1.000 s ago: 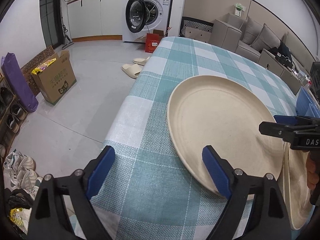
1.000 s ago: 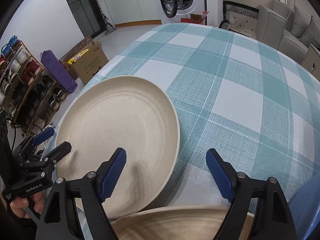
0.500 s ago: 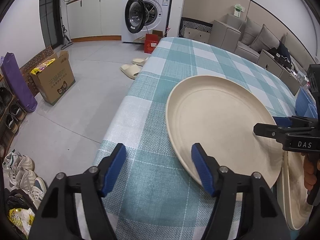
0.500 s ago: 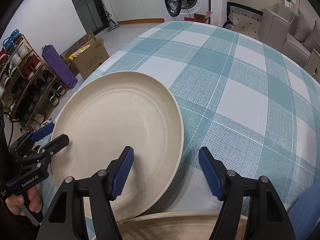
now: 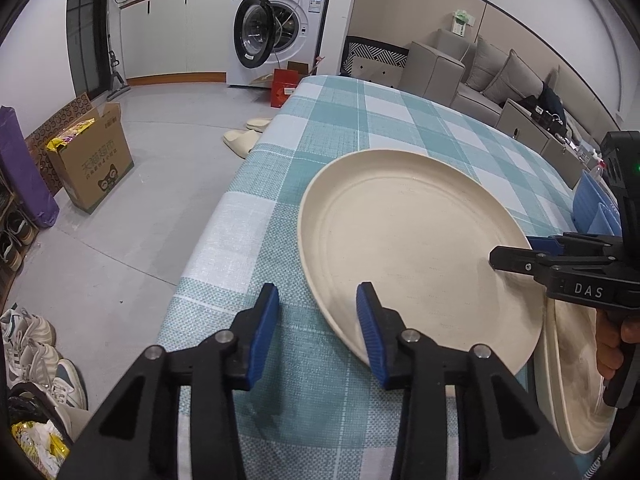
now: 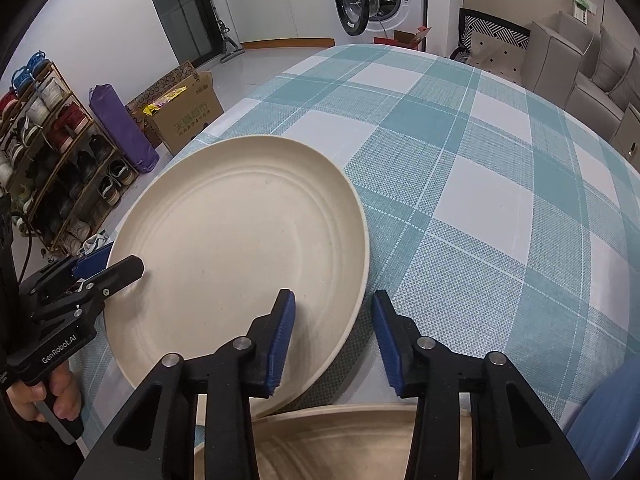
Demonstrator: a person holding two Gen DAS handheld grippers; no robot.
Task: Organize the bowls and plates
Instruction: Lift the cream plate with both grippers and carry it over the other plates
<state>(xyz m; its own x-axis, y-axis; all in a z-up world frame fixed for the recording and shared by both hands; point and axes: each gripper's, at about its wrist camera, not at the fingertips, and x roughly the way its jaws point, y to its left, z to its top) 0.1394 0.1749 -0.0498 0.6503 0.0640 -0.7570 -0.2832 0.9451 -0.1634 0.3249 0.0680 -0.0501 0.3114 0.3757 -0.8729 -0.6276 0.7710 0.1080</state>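
Observation:
A large cream plate (image 5: 416, 248) lies on the checked tablecloth and also shows in the right wrist view (image 6: 240, 264). My left gripper (image 5: 318, 328) is partly open and straddles the plate's near-left rim without gripping it. My right gripper (image 6: 332, 336) is partly open and straddles the opposite rim. A second cream plate (image 5: 576, 380) lies beside it, partly under the first plate's edge, and shows at the bottom of the right wrist view (image 6: 332, 444).
The teal and white checked table (image 6: 480, 184) stretches ahead. A blue object (image 5: 592, 204) stands at the table's right side. The table's left edge drops to the floor with a cardboard box (image 5: 94, 160), slippers (image 5: 240, 142) and shoes.
Both grippers have narrowed from wide open to a smaller gap over the last second, each closing in around the rim of the large cream plate. The plate has barely moved.

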